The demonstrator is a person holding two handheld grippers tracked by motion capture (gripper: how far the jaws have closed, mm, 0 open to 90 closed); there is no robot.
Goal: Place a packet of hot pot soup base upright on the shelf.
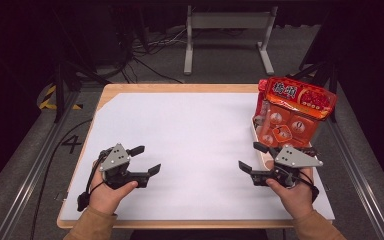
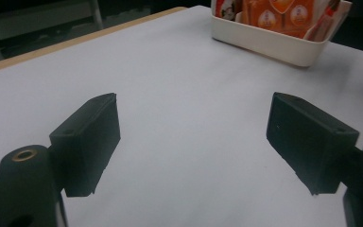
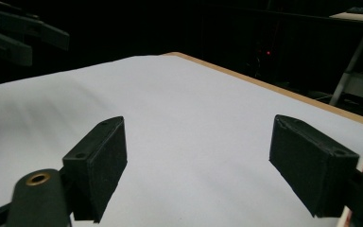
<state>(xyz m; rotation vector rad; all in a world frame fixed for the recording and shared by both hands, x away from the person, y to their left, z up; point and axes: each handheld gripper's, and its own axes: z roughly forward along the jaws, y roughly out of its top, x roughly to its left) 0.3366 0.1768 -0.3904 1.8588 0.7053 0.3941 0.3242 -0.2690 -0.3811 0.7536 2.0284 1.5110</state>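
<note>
A wooden-edged table (image 1: 180, 88) covered by a large white sheet is seen from above, set on a dark grey floor. At its far right edge a cream plastic rectangular tub (image 2: 283, 45) is placed, and a big red-orange crinkled plastic snack bag (image 1: 292, 112) is stood upright in it. White characters are printed across the bag's red top band, but they are too small to be read; round white emblems are dotted over its orange lower part. A black numeral "4" (image 1: 72, 144) is marked on the floor to the left of the table.

Two hand-held black grippers are held low over the near part of the sheet. The left gripper (image 1: 147, 160) is pointed toward the middle of the table, its fingers spread wide with nothing between them. The right gripper (image 1: 252, 156) is held just in front of the tub, well apart from the left one, its fingers likewise wide open and empty.

The work is judged to be at its start: both grippers are poised and the bag is untouched. For the next move, the right gripper would need to be turned toward the tub and closed on the bag's top edge.
</note>
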